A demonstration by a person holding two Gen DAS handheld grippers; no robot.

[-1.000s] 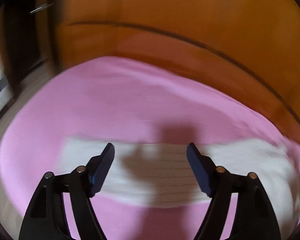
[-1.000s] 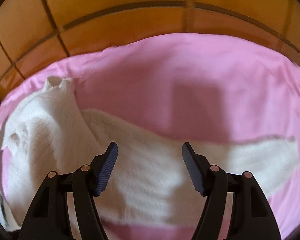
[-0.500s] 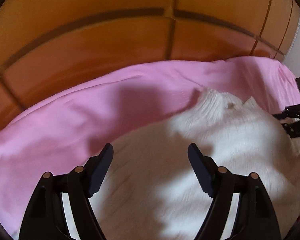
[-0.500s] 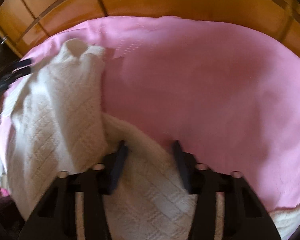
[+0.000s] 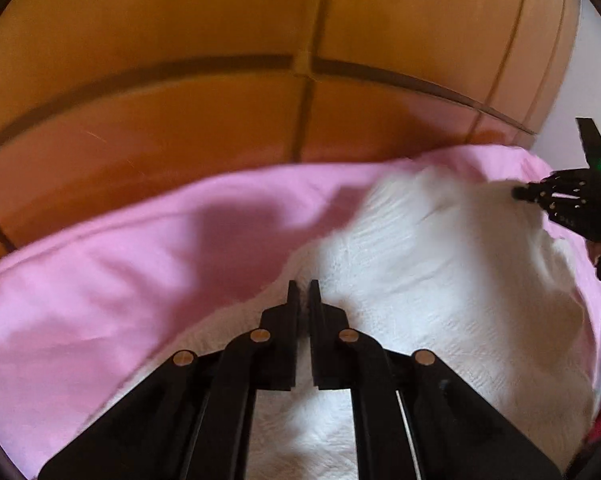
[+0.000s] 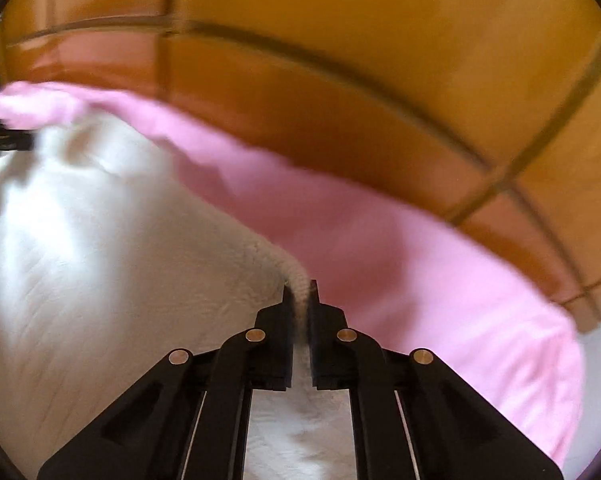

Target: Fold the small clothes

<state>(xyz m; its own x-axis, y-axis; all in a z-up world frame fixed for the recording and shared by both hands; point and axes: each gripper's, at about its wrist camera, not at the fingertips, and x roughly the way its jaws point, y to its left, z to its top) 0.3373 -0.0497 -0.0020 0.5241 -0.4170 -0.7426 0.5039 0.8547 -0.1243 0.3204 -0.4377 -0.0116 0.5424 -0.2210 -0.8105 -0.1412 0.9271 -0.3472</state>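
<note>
Left claw (image 5: 303, 286): the jaws have just closed to a narrow slit on the near left edge of the white knit garment (image 5: 440, 280). Fabric fills the gap, so the claw is judged to be pinching that edge.

Right claw (image 6: 299, 288): the jaws have just closed likewise, and a ridge of knit is visibly bunched between the pads. This claw holds the garment's near right edge.

Purpose of the two grips: one pinch at each side of the near edge lets the person lift that edge evenly and carry it toward the far edge, so the fold comes out straight rather than skewed. This is a judgement from the symmetric hold.

Location of the garment: it lies spread on the pink bed sheet (image 5: 120, 280), from the near edge of the bed toward the far edge, where its far end is rumpled. Beyond the bed stands the orange panelled headboard (image 5: 220, 120).

Count:
- claws: two, both closed on cloth
- garments: one
- sheets: one
</note>
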